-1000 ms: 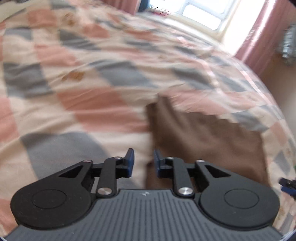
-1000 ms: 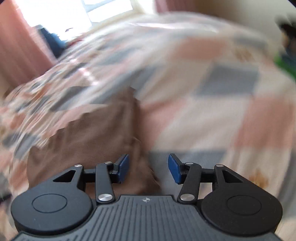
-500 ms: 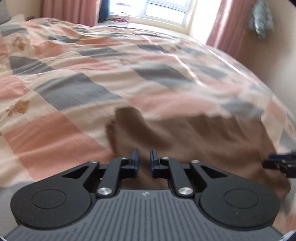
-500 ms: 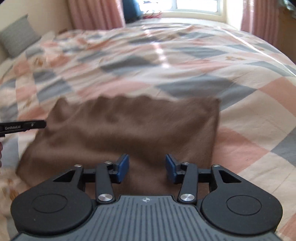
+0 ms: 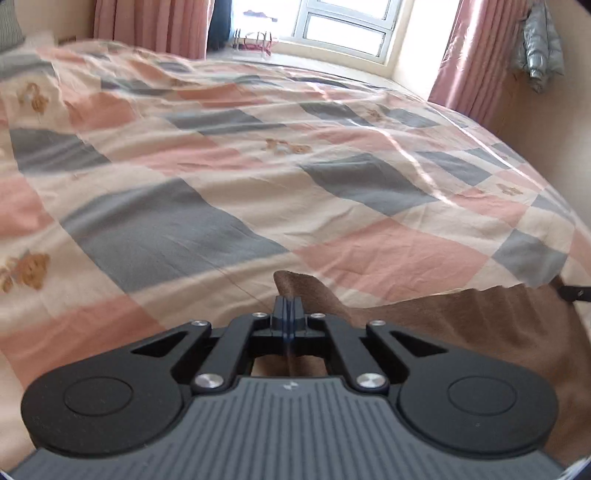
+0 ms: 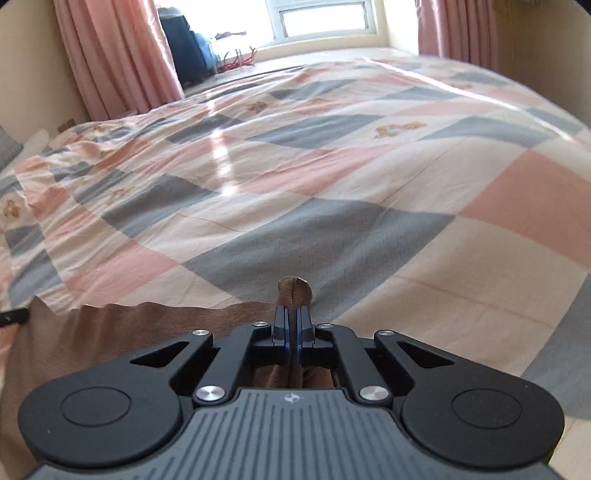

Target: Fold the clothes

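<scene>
A brown cloth (image 5: 461, 325) hangs stretched between both grippers above the checked bedspread. My left gripper (image 5: 287, 312) is shut on its left corner, and a fold of brown fabric pokes out past the fingertips. In the right wrist view my right gripper (image 6: 293, 319) is shut on the other corner of the brown cloth (image 6: 122, 332), with a small tuft sticking up between the blue pads. The cloth's upper edge runs wavy between the two. The right gripper's tip (image 5: 574, 291) shows at the far right of the left wrist view, the left gripper's tip (image 6: 13, 316) at the far left of the right one.
The bed (image 5: 258, 177) with pink, grey and cream squares fills both views. Pink curtains (image 6: 110, 55) frame a bright window (image 5: 343, 26) beyond the far edge. A grey jacket (image 5: 541, 48) hangs on the right wall. A dark blue object (image 6: 188, 48) stands by the window.
Both grippers went from open over the flat cloth to shut on its corners. The cloth has been lifted off the bed, and both views now look level across it.
</scene>
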